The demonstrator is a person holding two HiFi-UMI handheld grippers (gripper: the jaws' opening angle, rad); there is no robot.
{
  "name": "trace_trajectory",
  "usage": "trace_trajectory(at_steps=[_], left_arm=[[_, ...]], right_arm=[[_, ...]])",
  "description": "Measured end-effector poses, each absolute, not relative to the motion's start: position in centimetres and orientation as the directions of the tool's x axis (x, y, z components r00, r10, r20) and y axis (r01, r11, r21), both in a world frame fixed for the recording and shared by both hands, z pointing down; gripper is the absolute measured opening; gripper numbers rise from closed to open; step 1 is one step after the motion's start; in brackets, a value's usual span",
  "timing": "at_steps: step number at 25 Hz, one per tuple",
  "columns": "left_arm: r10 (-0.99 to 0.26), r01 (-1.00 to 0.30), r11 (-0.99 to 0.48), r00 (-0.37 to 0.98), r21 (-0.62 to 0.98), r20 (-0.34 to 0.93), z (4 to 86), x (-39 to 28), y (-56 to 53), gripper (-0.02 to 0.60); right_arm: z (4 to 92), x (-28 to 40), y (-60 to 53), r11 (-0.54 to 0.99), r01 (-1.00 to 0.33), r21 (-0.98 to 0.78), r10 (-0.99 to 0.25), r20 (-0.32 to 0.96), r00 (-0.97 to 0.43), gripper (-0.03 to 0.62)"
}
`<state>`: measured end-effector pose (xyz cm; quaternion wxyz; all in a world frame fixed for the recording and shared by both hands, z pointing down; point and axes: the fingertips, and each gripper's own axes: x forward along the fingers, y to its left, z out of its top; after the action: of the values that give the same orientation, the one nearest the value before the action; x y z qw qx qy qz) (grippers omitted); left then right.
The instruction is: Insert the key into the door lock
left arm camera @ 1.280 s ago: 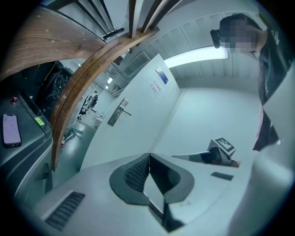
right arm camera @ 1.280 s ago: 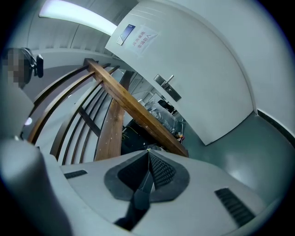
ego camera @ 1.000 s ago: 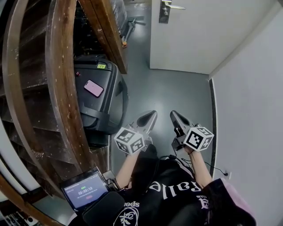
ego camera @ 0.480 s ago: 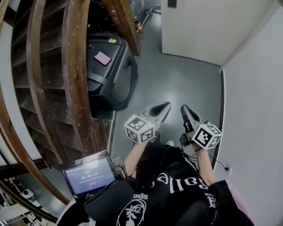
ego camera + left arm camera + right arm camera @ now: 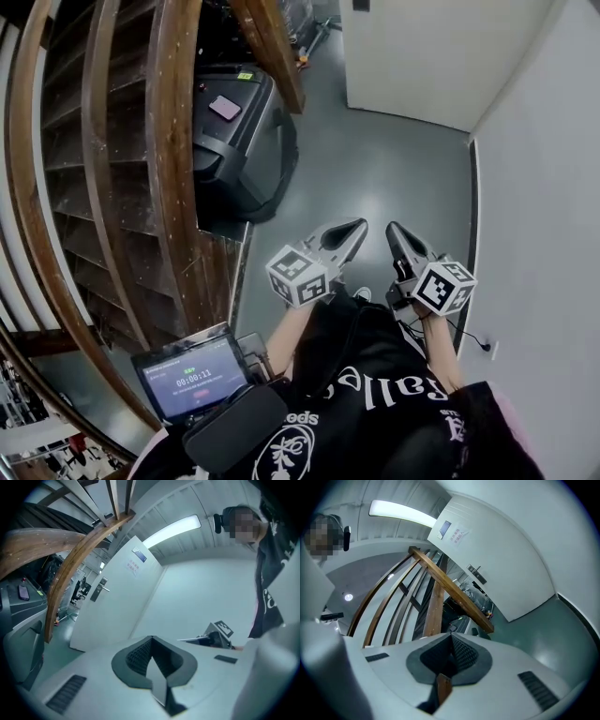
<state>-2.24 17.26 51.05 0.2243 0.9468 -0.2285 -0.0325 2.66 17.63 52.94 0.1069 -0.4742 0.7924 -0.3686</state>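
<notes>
A white door stands at the far end of the grey floor. Its lever handle and lock plate show in the left gripper view, and the handle and lock plate show again in the right gripper view. No key is visible in any view. My left gripper and right gripper are held side by side close to the person's body, pointing toward the door and well short of it. The left gripper has its jaws closed with nothing between them. So does the right gripper.
A curved wooden staircase fills the left side. A black case with a pink phone on it lies beside the staircase. A white wall runs along the right, with a socket and cable. A small timer screen hangs at the person's waist.
The head view has shifted, so the door handle has left the top edge and the black case has moved up. Both grippers stay shut and side by side.
</notes>
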Motion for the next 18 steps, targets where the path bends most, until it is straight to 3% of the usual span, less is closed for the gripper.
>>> trace_trajectory(at_steps=[5, 18], left_arm=[[-0.419, -0.384, -0.819, 0.908, 0.427, 0.012, 50.0, -1.4, 19.5, 0.005], [-0.464, -0.462, -0.797, 0.881, 0.388, 0.096, 50.3, 0.0, 18.3, 0.005]], right_arm=[[52.3, 3.0, 19.2, 0.300, -0.657, -0.692, -0.823, 0.161, -0.545, 0.018], [51.4, 4.6, 19.5, 0.333, -0.650, -0.683, -0.823, 0.127, -0.554, 0.018]])
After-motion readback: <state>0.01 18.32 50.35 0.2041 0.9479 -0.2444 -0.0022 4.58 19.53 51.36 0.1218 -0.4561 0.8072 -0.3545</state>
